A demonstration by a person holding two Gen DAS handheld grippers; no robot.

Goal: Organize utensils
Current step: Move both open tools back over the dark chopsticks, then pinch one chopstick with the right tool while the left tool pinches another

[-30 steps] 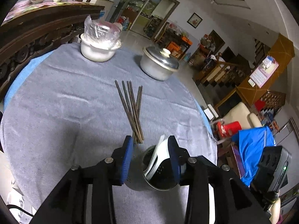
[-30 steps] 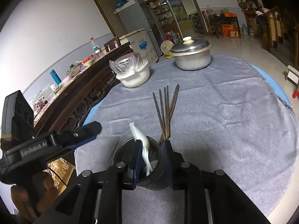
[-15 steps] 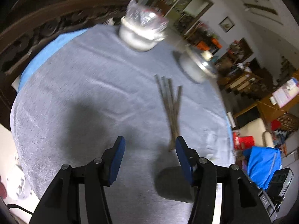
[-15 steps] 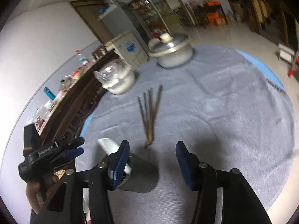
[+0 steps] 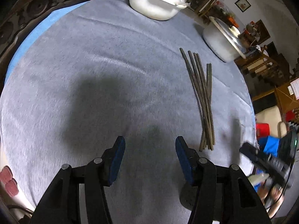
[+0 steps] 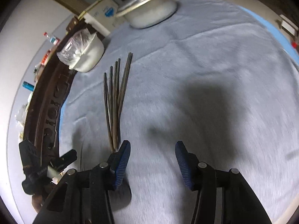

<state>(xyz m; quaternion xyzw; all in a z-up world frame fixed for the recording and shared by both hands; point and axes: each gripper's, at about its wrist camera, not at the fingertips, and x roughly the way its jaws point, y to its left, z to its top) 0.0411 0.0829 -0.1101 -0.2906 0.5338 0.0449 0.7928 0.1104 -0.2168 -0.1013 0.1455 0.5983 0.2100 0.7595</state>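
Several dark chopsticks lie fanned on the grey cloth. My left gripper hangs open over bare cloth, with the chopsticks' near ends just right of its right pad. My right gripper is open with its jaws closing and nothing between them; the chopstick tips end beside its left pad. A dark rounded shape, likely the metal utensil cup, shows partly behind its left finger. Each gripper appears blurred at the edge of the other's view, the right gripper and the left gripper.
A white bowl covered in plastic and a lidded metal pot stand at the far side of the round table. A carved dark wooden sideboard runs along the left. Chairs and clutter lie beyond the right edge.
Both grippers opened wider and dipped toward the cloth, tilting downward. The metal cup with the white spoon, between the jaws a second ago, has slid out of sight under the fingers.
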